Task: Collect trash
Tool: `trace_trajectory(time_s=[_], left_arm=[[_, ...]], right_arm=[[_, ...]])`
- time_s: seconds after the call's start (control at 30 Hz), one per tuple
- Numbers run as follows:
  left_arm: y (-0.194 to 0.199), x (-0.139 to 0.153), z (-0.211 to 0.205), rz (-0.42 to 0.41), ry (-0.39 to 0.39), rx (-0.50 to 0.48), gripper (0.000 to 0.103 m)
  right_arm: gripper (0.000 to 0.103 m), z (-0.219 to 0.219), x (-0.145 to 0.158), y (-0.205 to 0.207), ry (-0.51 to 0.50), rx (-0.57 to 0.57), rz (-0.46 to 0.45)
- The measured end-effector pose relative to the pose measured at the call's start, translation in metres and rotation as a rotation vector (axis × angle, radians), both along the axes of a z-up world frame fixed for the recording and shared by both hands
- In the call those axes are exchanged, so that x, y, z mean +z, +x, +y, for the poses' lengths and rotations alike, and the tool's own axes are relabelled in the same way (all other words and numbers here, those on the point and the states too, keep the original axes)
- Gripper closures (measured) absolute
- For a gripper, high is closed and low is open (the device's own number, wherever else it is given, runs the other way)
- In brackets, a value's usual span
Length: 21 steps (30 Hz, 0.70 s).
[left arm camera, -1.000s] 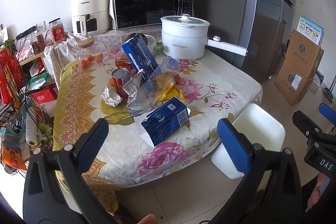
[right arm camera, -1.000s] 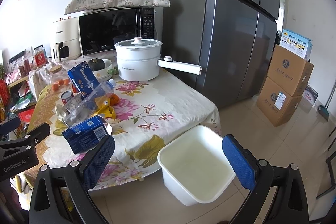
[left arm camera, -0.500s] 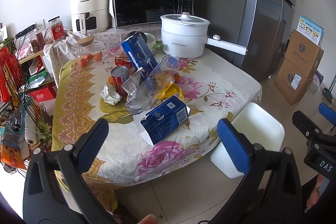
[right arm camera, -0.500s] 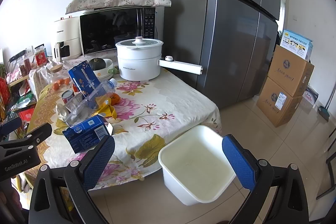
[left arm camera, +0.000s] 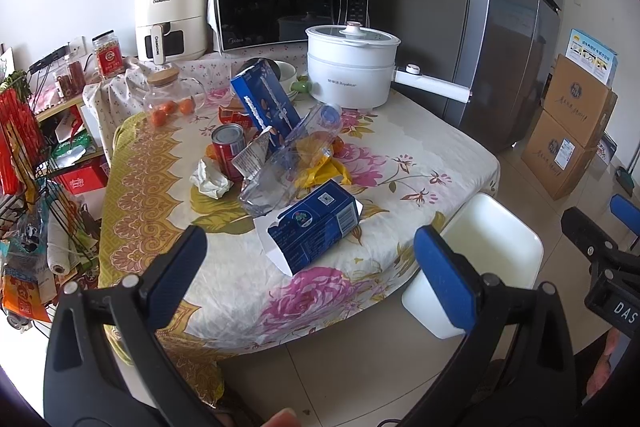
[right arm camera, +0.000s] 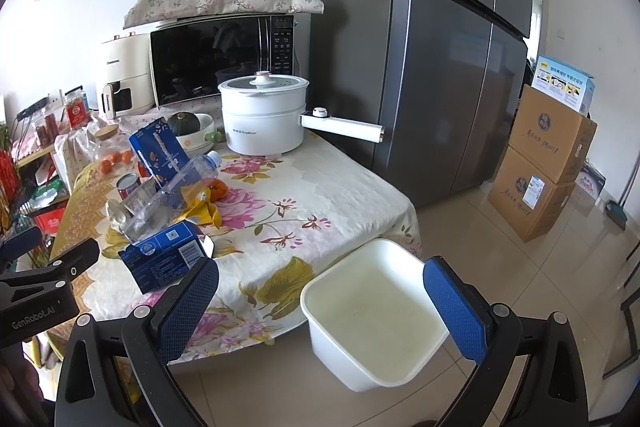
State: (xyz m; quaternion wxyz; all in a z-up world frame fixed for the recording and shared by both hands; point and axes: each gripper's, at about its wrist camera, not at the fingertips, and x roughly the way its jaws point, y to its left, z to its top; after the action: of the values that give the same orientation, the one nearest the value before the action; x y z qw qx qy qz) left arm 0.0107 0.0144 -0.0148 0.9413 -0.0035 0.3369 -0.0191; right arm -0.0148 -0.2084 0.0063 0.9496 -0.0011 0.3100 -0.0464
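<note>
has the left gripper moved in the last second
Yes, slightly. In the left wrist view the blue carton sits a touch lower, nearer the left gripper, so it has eased toward the table.

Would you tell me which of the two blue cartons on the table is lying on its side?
The blue carton nearest the table edge; the other blue carton stands tilted.

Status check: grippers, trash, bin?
Left gripper and right gripper open, empty. Blue carton on its side at table edge, untouched. White bin on floor, empty. Nothing blocking.

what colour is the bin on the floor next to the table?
White bin, plain with no pattern. Shows best in the right wrist view.
</note>
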Motion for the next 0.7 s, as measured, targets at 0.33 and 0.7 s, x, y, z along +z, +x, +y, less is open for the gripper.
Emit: trace_trajectory(time_s=[0.33, 0.7], left_arm=[[-0.0020, -0.0010, 0.0013, 0.003, -0.002, 0.001, 0.000], [0.0018, -0.0038, 0.0004, 0.031, -0.007, -0.016, 0.000]], right_arm=[[0.000, -0.0001, 0.0001, -0.0003, -0.001, -0.001, 0.000], [0.000, -0.0052, 0.0021, -0.0009, -0.009, -0.019, -0.008]])
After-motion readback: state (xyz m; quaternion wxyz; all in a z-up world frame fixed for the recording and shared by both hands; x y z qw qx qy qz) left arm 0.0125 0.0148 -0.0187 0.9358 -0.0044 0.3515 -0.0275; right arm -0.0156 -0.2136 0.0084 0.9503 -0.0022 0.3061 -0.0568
